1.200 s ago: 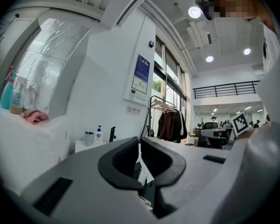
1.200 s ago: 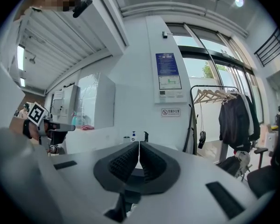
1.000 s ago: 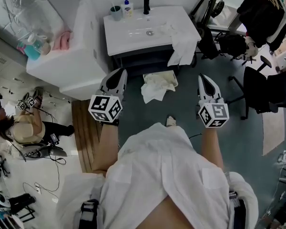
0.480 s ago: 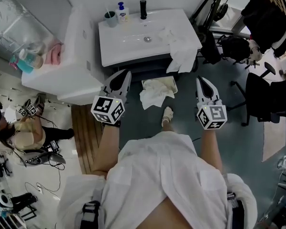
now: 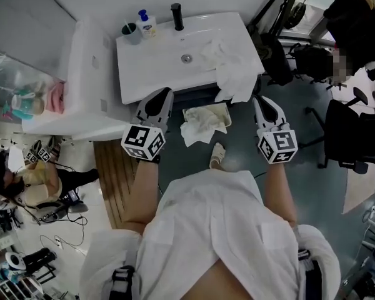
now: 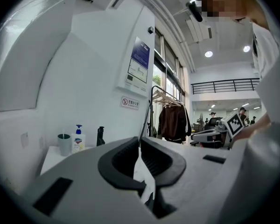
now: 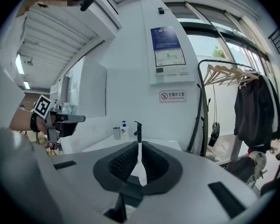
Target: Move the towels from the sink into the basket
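White sink (image 5: 153, 64) holds crumpled towels (image 5: 233, 74); left claw (image 5: 164, 94), right claw (image 5: 259, 100) closed

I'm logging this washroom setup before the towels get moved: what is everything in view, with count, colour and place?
Sink: one, white, against the far wall.
Faucet: one, black, at the sink's back.
Soap bottle: one, white and blue, back left of sink.
Cup: one, grey, left of the soap bottle.
Towels: count unclear, white, sink's right side, hanging over its front.
Basket: one, pale, on the floor before the sink, cream cloth inside.
Chair: one, black, far right.
Left hand-held gripper and right hand-held gripper: two, grey, both shut, empty, short of the sink.
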